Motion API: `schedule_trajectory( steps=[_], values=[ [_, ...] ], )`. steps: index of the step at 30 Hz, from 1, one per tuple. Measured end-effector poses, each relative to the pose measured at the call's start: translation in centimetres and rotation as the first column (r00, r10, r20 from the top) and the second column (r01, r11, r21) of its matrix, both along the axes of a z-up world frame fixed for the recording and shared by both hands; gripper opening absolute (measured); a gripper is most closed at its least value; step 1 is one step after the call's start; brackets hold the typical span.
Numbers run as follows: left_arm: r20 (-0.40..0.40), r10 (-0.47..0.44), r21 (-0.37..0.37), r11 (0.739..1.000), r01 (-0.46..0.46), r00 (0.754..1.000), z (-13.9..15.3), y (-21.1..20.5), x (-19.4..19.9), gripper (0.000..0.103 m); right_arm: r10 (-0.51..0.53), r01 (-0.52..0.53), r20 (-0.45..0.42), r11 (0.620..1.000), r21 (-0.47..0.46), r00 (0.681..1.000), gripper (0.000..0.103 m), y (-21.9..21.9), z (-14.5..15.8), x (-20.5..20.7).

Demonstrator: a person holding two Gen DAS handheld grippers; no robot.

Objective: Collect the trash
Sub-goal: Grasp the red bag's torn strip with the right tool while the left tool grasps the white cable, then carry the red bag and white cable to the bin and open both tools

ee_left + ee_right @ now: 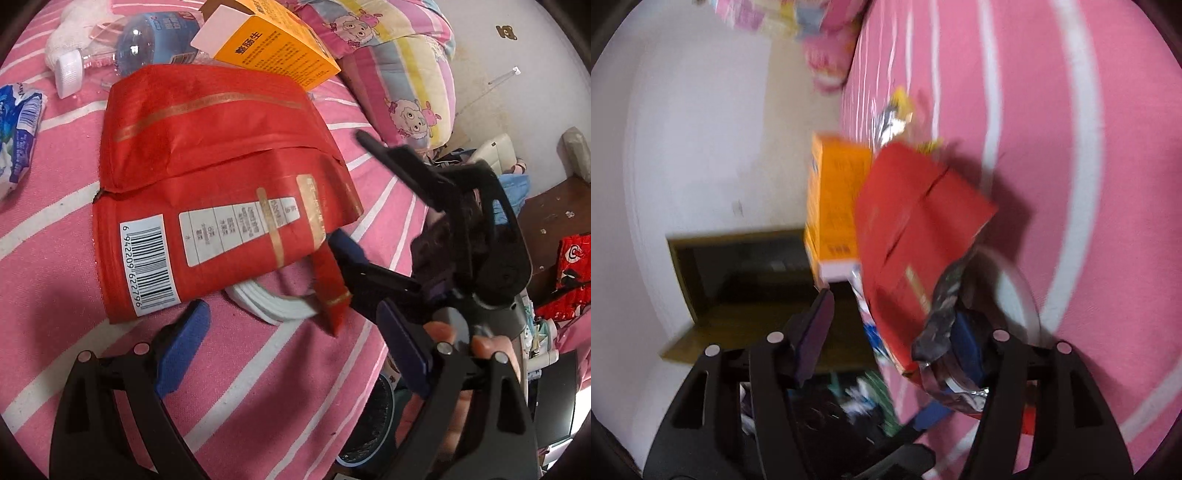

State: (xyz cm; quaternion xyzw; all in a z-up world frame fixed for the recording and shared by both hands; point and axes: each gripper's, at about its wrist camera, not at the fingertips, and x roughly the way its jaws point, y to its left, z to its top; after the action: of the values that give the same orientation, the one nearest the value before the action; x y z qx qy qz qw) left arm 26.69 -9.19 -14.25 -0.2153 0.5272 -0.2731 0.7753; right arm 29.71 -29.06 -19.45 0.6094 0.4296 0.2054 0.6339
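A red foil bag (207,192) with a barcode lies on the pink striped bedspread (258,369). My left gripper (291,347) is open just below it, fingers apart and empty. My right gripper (369,236) comes in from the right, open, one blue pad at the bag's lower right corner. In the blurred right wrist view the red bag (916,229) is between the open fingers of my right gripper (894,332), with a crumpled dark wrapper (942,317) by the right finger. An orange box (273,40) (834,199) lies beyond the bag.
A plastic water bottle (122,48), a blue and white wrapper (18,133) and a white cloth (74,33) lie on the bed. White flat pieces (273,299) stick out under the bag. A cartoon pillow (402,74) is at the back. A wooden cabinet (554,221) stands right.
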Motion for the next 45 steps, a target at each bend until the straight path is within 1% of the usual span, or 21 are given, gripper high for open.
schedule_trajectory(
  steps=[2, 3, 4, 5, 7, 9, 12, 14, 16, 17, 21, 23, 24, 25, 26, 28, 31, 35, 38, 43, 45],
  values=[
    [-0.001, 0.000, -0.007, 1.000, 0.000, 1.000, -0.1, 0.2, 0.0, 0.088, 0.003, -0.003, -0.003, 1.000, -0.023, 1.000, 0.040, 0.2, -0.1, 0.3],
    [-0.003, 0.001, -0.010, 1.000, -0.001, 1.000, -0.1, 0.3, 0.0, 0.088, 0.011, -0.011, -0.004, 1.000, -0.010, 1.000, 0.029, 0.2, -0.3, 0.5],
    [-0.004, 0.003, -0.014, 1.000, -0.003, 1.000, -0.1, 0.4, 0.0, 0.088, 0.011, -0.011, -0.004, 1.000, 0.009, 1.000, 0.024, 0.2, -0.5, 0.7],
    [-0.006, 0.006, -0.019, 1.000, -0.006, 1.000, -0.1, 0.4, 0.1, 0.088, -0.012, 0.012, 0.004, 1.000, 0.019, 1.000, 0.022, -0.1, -0.5, 0.6],
    [-0.006, 0.013, -0.028, 1.000, -0.013, 1.000, -0.2, 0.5, 0.2, 0.088, -0.077, 0.074, 0.057, 0.995, 0.061, 0.995, 0.013, -1.0, 0.1, 0.1],
    [-0.004, 0.025, -0.036, 0.999, -0.025, 1.000, -0.3, 0.8, 0.3, 0.088, -0.186, 0.173, 0.100, 0.977, 0.128, 0.977, 0.011, -2.9, 0.7, -1.0],
    [0.002, 0.058, -0.036, 0.998, -0.058, 0.998, -0.4, 1.0, 1.0, 0.086, -0.288, 0.268, 0.113, 0.949, 0.165, 0.951, 0.011, -5.5, 1.1, -2.6],
    [0.010, 0.085, 0.019, 0.996, -0.085, 0.996, -0.4, 1.0, 1.4, 0.066, -0.335, 0.313, 0.107, 0.933, 0.179, 0.936, 0.011, -6.7, 1.1, -3.5],
    [0.022, 0.098, 0.061, 0.993, -0.099, 0.995, -0.6, 0.9, 1.7, 0.060, -0.389, 0.363, 0.108, 0.910, 0.200, 0.915, 0.011, -8.2, 1.1, -4.8],
    [0.030, 0.096, 0.078, 0.992, -0.098, 0.995, -0.6, 0.7, 1.8, 0.060, -0.409, 0.381, 0.111, 0.901, 0.209, 0.906, 0.011, -9.0, 1.1, -5.4],
    [0.099, 0.053, 0.192, 0.979, -0.071, 0.994, -0.3, -0.7, 2.0, 0.059, -0.437, 0.404, 0.114, 0.885, 0.231, 0.892, 0.011, -10.4, 1.2, -6.5],
    [0.141, 0.028, 0.263, 0.963, -0.064, 0.990, -0.2, -1.6, 2.2, 0.057, -0.447, 0.414, 0.112, 0.880, 0.234, 0.887, 0.011, -10.8, 1.3, -6.9],
    [0.168, 0.012, 0.316, 0.947, -0.065, 0.986, -0.3, -2.3, 2.3, 0.053, -0.449, 0.416, 0.113, 0.880, 0.230, 0.886, 0.011, -11.0, 1.3, -7.0],
    [0.194, -0.001, 0.370, 0.926, -0.073, 0.981, -0.3, -2.9, 2.4, 0.045, -0.448, 0.416, 0.114, 0.881, 0.227, 0.887, 0.011, -11.1, 1.3, -7.2],
    [0.213, -0.005, 0.397, 0.914, -0.082, 0.977, -0.4, -3.2, 2.5, 0.037, -0.449, 0.418, 0.113, 0.881, 0.224, 0.886, 0.011, -10.8, 1.6, -6.8],
    [0.230, 0.003, 0.416, 0.904, -0.101, 0.973, -0.5, -3.2, 2.6, 0.031, -0.449, 0.419, 0.110, 0.881, 0.218, 0.887, 0.011, -10.8, 1.7, -6.8],
    [0.222, 0.015, 0.404, 0.909, -0.105, 0.975, -0.1, -2.6, 3.0, 0.022, -0.445, 0.416, 0.114, 0.885, 0.208, 0.888, 0.011, -10.7, 2.0, -7.5],
    [0.187, 0.065, 0.314, 0.941, -0.122, 0.980, 0.5, -0.3, 2.5, 0.016, -0.440, 0.408, 0.130, 0.888, 0.213, 0.889, 0.011, -10.8, 3.1, -8.1],
    [0.204, 0.095, 0.260, 0.954, -0.147, 0.974, 1.8, 1.4, 0.9, 0.016, -0.431, 0.395, 0.142, 0.890, 0.226, 0.891, 0.010, -10.5, 4.3, -8.9],
    [0.252, 0.145, 0.187, 0.963, -0.195, 0.957, 4.7, 4.4, -2.2, 0.016, -0.416, 0.368, 0.164, 0.894, 0.256, 0.895, 0.010, -9.5, 6.7, -10.5],
    [0.253, 0.175, 0.150, 0.965, -0.217, 0.951, 5.4, 5.5, -3.5, 0.016, -0.410, 0.355, 0.176, 0.893, 0.276, 0.895, 0.010, -9.0, 7.9, -11.3]
  ],
)
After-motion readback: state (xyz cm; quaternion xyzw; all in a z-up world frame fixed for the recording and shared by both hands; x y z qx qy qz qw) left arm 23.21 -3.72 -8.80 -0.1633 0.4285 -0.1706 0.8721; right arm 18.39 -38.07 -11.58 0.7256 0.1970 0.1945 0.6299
